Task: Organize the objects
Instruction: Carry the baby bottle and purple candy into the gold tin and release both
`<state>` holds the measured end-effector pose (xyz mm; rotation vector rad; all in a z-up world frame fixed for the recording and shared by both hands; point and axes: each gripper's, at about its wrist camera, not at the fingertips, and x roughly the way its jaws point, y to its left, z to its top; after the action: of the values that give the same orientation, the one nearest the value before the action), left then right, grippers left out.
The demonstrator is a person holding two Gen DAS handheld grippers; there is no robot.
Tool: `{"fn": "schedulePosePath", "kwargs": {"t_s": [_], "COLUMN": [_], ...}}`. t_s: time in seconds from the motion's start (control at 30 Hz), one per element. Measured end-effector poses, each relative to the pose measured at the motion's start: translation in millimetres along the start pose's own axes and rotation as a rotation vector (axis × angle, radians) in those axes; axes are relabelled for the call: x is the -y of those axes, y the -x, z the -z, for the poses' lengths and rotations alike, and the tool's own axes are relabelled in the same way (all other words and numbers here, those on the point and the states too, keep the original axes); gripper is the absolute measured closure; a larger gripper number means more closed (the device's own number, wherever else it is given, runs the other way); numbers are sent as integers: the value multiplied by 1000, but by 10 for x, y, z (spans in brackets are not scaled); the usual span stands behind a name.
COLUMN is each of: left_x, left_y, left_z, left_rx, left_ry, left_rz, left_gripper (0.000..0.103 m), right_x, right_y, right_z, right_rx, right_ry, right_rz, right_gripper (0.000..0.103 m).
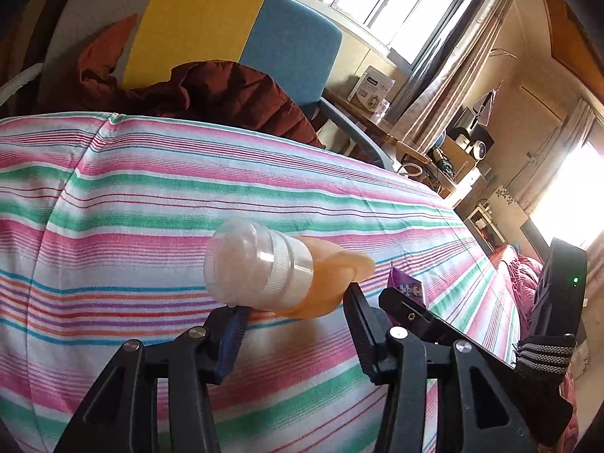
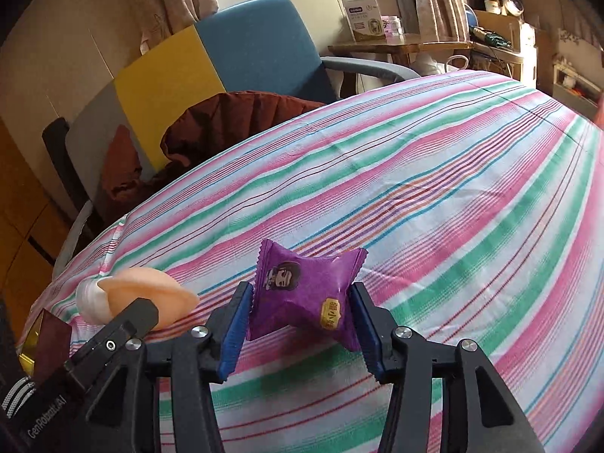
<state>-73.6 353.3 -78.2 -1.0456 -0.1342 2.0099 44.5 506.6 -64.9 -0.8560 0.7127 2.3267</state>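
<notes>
My left gripper [image 1: 294,304] is shut on a bottle-like object [image 1: 271,266] with a clear domed cap, white ring and peach body, held tilted above the striped bedsheet [image 1: 151,196]. It also shows in the right wrist view [image 2: 139,298] at lower left. My right gripper [image 2: 300,311] is shut on a purple snack packet [image 2: 302,290] with a cartoon face, held just above the sheet. The packet's corner [image 1: 406,283] peeks out beside the right gripper's body in the left wrist view.
A bed with a pink, green and white striped sheet [image 2: 434,188] fills both views. A blue, yellow and grey chair [image 2: 245,45] with a dark red jacket [image 2: 234,117] stands behind it. A wooden table [image 2: 407,43] with a box stands by the window.
</notes>
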Motion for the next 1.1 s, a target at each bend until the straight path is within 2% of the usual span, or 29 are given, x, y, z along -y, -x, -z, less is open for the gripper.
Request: {"fn": "schedulePosePath", "kwargs": {"t_s": [0.33,0.63,0.9,1.1], "left_x": [-236,-287,-609,-1115], "left_y": [596,1234,1805,2130], "left_z": [299,427,369,305], "left_rx": [37,118,223,270], "left_ry": [137,155,231,338], "left_rz": [31,61,40,-39], "left_gripper": [52,52,52,52], "right_x": [28,-75,-223,-274], "right_y": [83,200,291,301], "right_z": [104,198,312,352], "right_rx": [8,31,40,40], "right_ry": [-2,49,127,152], "right_rz": [20,22,20,30], "right_gripper": [51,51,51,51]}}
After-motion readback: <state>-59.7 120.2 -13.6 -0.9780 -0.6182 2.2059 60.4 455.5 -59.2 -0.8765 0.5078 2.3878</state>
